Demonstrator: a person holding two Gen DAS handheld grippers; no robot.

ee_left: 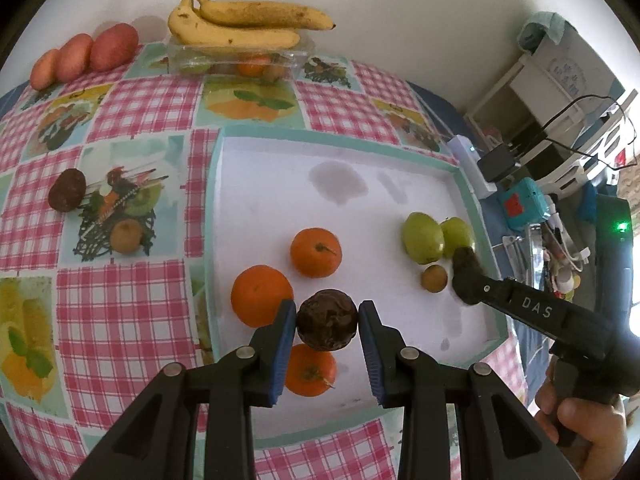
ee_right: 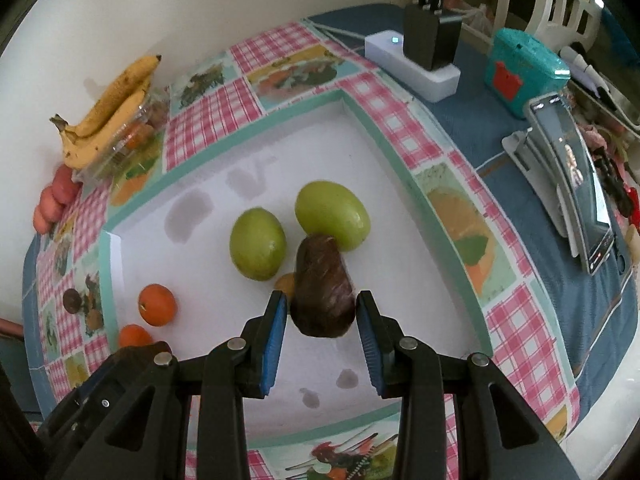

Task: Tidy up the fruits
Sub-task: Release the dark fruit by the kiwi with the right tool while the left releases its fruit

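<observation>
In the left wrist view my left gripper (ee_left: 327, 320) is shut on a dark, wrinkled round fruit (ee_left: 326, 325), held just above the white tray (ee_left: 280, 168). Three oranges (ee_left: 316, 252) lie in the tray's left part, one directly under the held fruit. My right gripper (ee_right: 322, 308) grips a dark brown avocado (ee_right: 324, 292) between its blue pads. It hangs over the tray beside two green fruits (ee_right: 258, 244) and a small brown fruit (ee_right: 286, 284). The same gripper (ee_left: 466, 264) reaches in from the right.
Bananas (ee_left: 240, 20) rest on a clear plastic box (ee_left: 240, 60) against the back wall, with reddish fruits (ee_left: 112, 46) to their left. A dark fruit (ee_left: 67, 190) and a small brown one (ee_left: 126, 236) lie on the checked tablecloth. A power strip (ee_right: 412, 60), teal box (ee_right: 524, 72) and phone (ee_right: 572, 184) are to the right.
</observation>
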